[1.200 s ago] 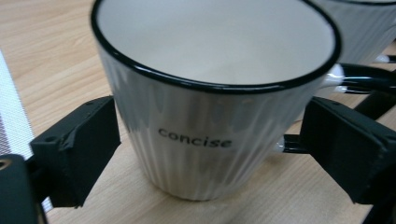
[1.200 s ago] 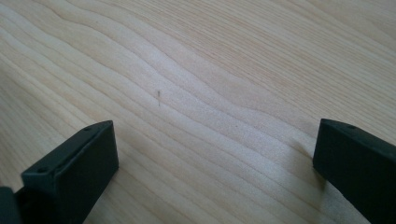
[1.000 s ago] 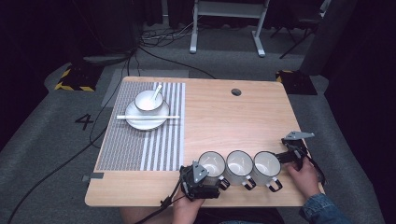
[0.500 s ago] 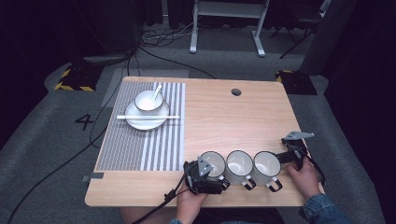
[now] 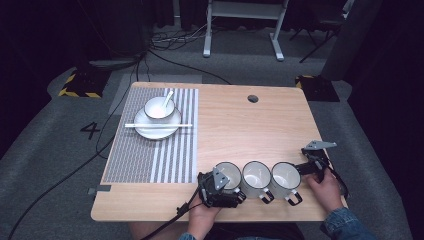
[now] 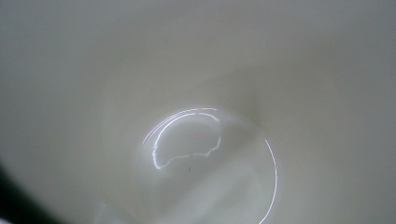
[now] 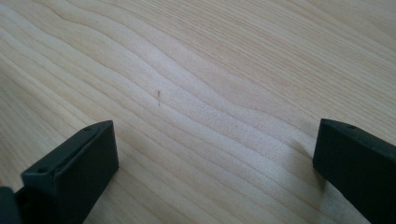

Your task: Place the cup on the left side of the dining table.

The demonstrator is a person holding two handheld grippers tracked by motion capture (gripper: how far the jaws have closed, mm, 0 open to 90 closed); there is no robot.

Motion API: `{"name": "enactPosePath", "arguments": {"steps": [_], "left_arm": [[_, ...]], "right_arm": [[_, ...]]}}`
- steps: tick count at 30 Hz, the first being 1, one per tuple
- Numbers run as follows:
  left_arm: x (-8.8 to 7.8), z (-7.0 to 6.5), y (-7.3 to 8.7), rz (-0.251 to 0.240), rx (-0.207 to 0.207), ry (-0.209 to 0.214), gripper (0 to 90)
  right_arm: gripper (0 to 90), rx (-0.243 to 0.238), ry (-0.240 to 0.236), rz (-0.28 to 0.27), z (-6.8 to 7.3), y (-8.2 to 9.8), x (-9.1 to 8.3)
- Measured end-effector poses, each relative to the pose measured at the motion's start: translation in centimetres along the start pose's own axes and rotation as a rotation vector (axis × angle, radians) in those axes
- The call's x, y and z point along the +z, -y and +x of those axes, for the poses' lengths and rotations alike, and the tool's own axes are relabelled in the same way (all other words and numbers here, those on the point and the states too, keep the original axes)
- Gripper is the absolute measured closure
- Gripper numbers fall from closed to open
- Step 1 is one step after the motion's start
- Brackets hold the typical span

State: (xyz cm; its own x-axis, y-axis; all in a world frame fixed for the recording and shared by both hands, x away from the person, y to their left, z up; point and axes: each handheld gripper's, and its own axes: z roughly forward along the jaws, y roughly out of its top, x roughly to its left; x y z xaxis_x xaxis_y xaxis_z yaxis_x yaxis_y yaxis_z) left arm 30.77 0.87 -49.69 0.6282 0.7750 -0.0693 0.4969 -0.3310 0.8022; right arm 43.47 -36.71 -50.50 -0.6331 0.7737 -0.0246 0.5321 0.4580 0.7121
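the left gripper [image 5: 235, 192], jaws just closing at the rim of the left mug [image 5: 229, 176], grip not confirmed, risks tipping this glossy white mug into the middle mug [image 5: 256, 179] touching it at the table's [image 5: 240, 125] near edge, while the right gripper [image 5: 300, 169] rests wide open.

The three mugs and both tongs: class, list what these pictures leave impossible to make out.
- Left tongs, high view: jaws hidden by the body and grey plate at the left mug, so any grip is unclear.
- Left gripper view: a blurred white mug interior; jaws not made out.
- Bowl, high view: contents too small to tell.
- Right tongs: open over bare table.
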Motion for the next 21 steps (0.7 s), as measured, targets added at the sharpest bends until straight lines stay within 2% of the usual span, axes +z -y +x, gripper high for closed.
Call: {"name": "enactPosePath", "arguments": {"steps": [3, 6, 7, 10, 12, 14, 15, 18, 21], "left_arm": [[-0.2, 0.1, 0.0, -0.008, 0.018, -0.021, 3.3], [-0.4, 0.4, 0.0, -0.002, -0.004, -0.037, 3.3], [-0.6, 0.8, 0.1, -0.008, -0.009, -0.061, 3.4], [-1.1, 1.2, 0.0, -0.002, 0.005, -0.080, 3.4], [-1.5, 1.6, -0.1, -0.018, 0.021, -0.110, 3.4], [-1.7, 1.7, -0.2, -0.024, 0.020, -0.116, 3.4], [-2.1, 2.1, -0.4, -0.033, 0.007, -0.120, 3.4], [-2.5, 2.5, -0.5, -0.040, 0.005, -0.135, 3.4], [-3.5, 3.8, -0.8, -0.058, -0.015, -0.164, 3.4]], "right_arm": [[0.3, 0.000, 0.000, 0.000, 0.0, 0.0, 0.0], [0.2, 0.000, 0.000, 0.000, 0.0, 0.0, 0.0], [0.3, 0.000, 0.000, 0.001, 0.0, 0.0, 0.0], [0.3, 0.000, 0.001, 0.000, 0.0, 0.0, 0.0], [0.3, 0.000, 0.000, 0.000, 0.0, 0.0, 0.0], [0.3, 0.000, 0.000, 0.001, 0.0, 0.0, 0.0], [0.3, 0.000, 0.001, 0.000, 0.0, 0.0, 0.0], [0.3, 0.000, 0.000, 0.000, 0.0, 0.0, 0.0], [0.3, 0.000, 0.000, 0.000, 0.0, 0.0, 0.0]]}}
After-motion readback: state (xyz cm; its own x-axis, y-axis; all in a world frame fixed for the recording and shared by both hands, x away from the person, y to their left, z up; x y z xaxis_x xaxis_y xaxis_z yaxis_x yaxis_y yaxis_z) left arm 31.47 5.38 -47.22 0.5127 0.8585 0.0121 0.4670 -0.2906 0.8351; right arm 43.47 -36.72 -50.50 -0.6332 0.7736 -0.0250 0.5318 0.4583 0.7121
